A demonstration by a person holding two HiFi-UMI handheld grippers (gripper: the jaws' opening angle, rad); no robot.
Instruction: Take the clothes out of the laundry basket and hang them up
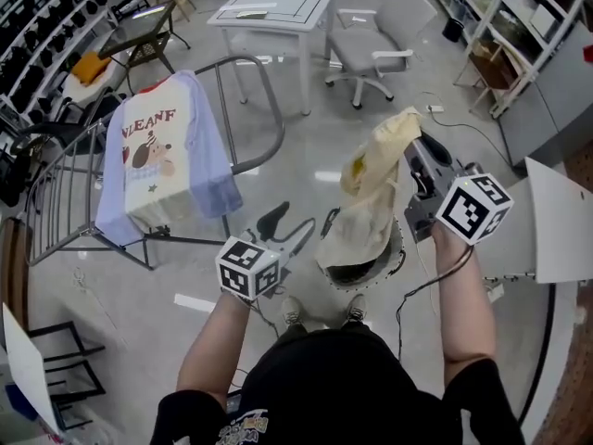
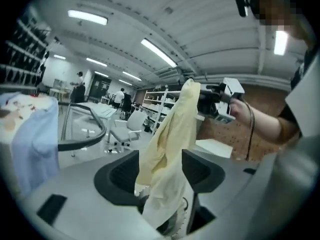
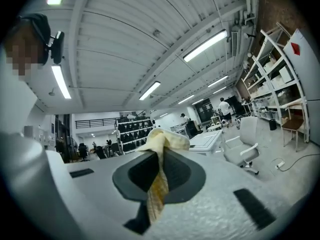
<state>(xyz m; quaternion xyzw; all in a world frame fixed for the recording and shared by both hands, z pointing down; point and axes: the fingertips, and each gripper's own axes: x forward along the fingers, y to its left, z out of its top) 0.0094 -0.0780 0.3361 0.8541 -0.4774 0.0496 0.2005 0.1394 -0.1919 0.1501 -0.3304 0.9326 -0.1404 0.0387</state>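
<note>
A pale yellow garment [image 1: 371, 188] hangs from my right gripper [image 1: 409, 148], which is shut on its top edge. In the right gripper view the cloth [image 3: 159, 186] is pinched between the closed jaws. The garment's lower part drapes over the round laundry basket [image 1: 397, 251] on the floor. My left gripper [image 1: 288, 231] is low, to the left of the garment, with its jaws wide. In the left gripper view the yellow cloth [image 2: 165, 154] hangs in the gap between them, and neither pad presses on it. A white and lavender printed shirt [image 1: 167, 156] hangs on the grey drying rack [image 1: 65, 188].
Behind the rack stand a white table [image 1: 278, 7] and a grey office chair [image 1: 371, 49]. A white panel [image 1: 561, 225] is at the right, with shelving [image 1: 519, 35] beyond it. A cable [image 1: 482, 137] lies on the floor. Black frames [image 1: 56, 360] sit at the lower left.
</note>
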